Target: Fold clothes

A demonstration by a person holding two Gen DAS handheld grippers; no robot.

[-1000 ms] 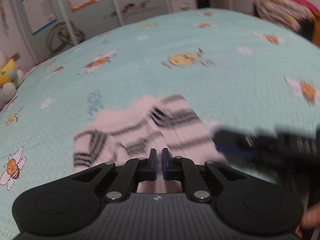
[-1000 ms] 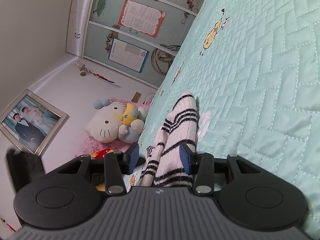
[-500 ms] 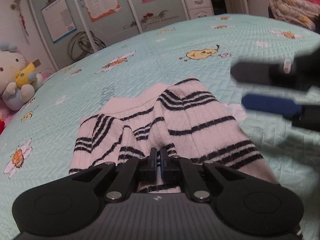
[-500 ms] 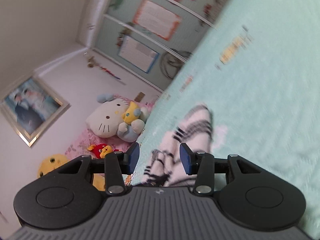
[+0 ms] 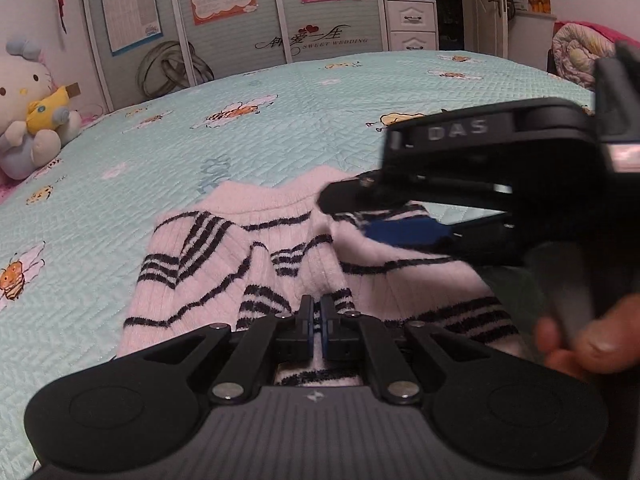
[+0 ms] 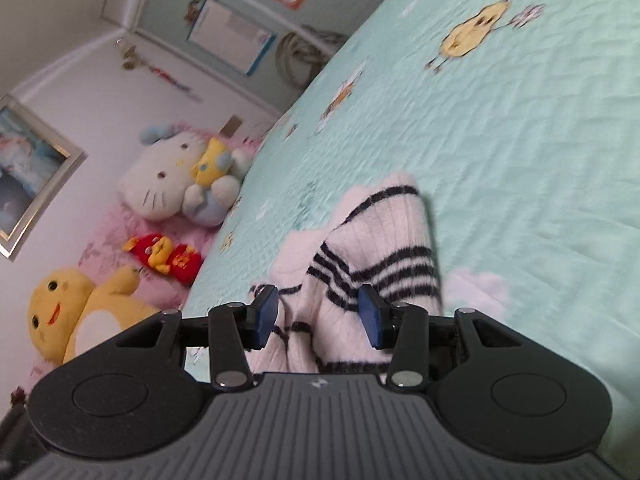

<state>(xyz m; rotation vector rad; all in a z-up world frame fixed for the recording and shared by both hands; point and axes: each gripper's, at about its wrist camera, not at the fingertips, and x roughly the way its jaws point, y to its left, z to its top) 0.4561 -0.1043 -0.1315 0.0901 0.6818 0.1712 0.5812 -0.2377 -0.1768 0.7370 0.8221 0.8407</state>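
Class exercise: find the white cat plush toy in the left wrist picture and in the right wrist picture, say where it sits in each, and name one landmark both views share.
Left wrist view: the white cat plush toy sits at the far left edge, beside the bed.
Right wrist view: it lies left of centre, in the upper half, tilted with the camera.
Shared landmark: the striped sweater on the bedspread.
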